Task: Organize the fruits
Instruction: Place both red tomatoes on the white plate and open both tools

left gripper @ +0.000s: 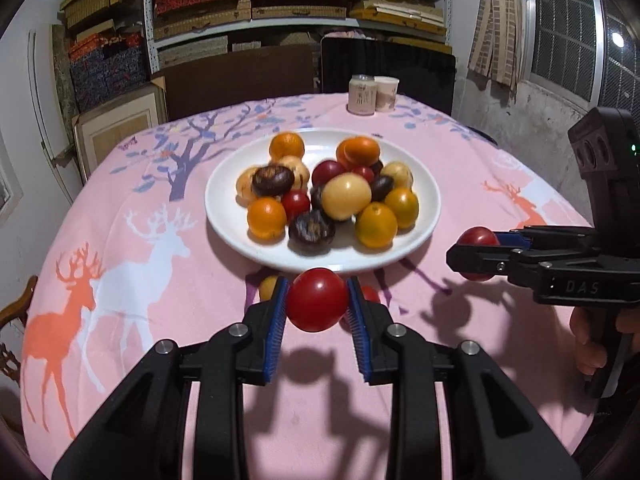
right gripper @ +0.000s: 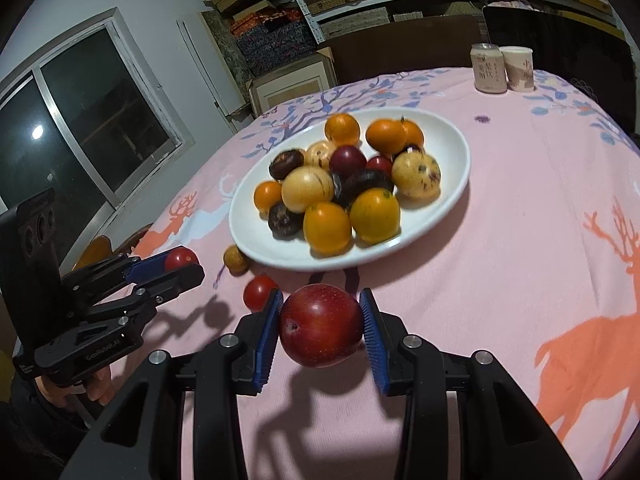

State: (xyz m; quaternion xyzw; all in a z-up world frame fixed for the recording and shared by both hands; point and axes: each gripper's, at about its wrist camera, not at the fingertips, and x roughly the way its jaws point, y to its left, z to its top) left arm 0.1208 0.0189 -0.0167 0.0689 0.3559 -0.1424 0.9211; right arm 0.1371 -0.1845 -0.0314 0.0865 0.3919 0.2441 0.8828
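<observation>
The left hand-held gripper (left gripper: 317, 306), black plastic with ribbed blue pads, is clenched on a small, smooth, glossy red cherry tomato (left gripper: 317, 299), held above the worktop just in front of the plate. The right hand-held gripper (right gripper: 321, 326), of the same build, grasps a larger round dark-red plum (right gripper: 321, 325) with a speckled, matte skin and a small stem dimple, also raised over the cloth near the plate's front rim.

The shallow white ceramic plate (left gripper: 224, 216) sits mid-worktop on a soft pink tablecloth printed with orange and white deer and purple trees (left gripper: 132, 264). It carries a loose heap of round fruits: shiny oranges, pale yellow spotted ones, wrinkled dark purple ones and a few red ones.

Off the plate, on the cloth by its front edge, lie a small yellowish-brown round fruit (right gripper: 235, 259) and a second glossy red cherry tomato (right gripper: 259, 291), close together.

At the far side stand two pale cylindrical cans with printed labels (left gripper: 373, 94), side by side.
</observation>
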